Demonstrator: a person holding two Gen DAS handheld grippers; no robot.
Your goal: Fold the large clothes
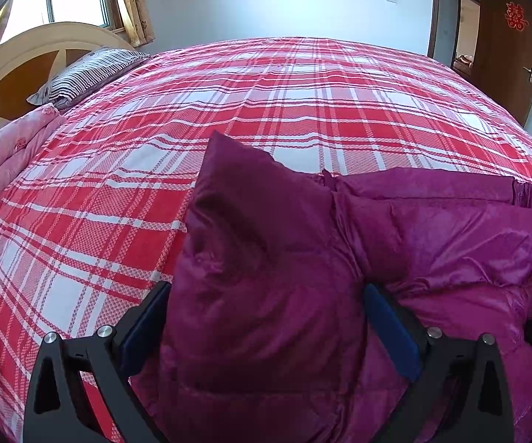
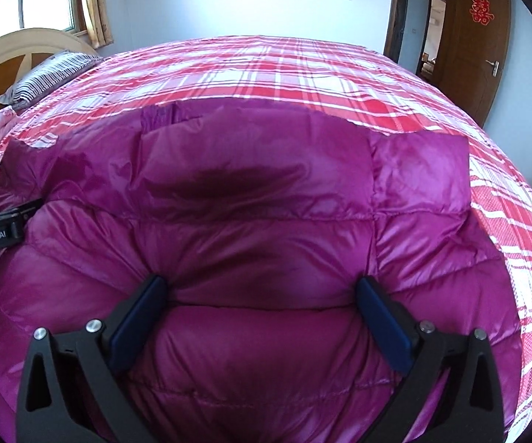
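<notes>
Left wrist view: a magenta puffer jacket (image 1: pixel 432 243) lies on the bed's red plaid sheet (image 1: pixel 118 184), one puffy panel standing up between the spread jaws of the left gripper (image 1: pixel 266 306), pressing both pads; a firm grip cannot be told. The right gripper (image 2: pixel 262 299) has its jaws wide, resting over the quilted body. A striped pillow (image 1: pixel 85 74) sits by the headboard (image 1: pixel 14 70).

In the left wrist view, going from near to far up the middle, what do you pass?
Left tongs → magenta puffer jacket → red plaid bedspread → white wall.
</notes>
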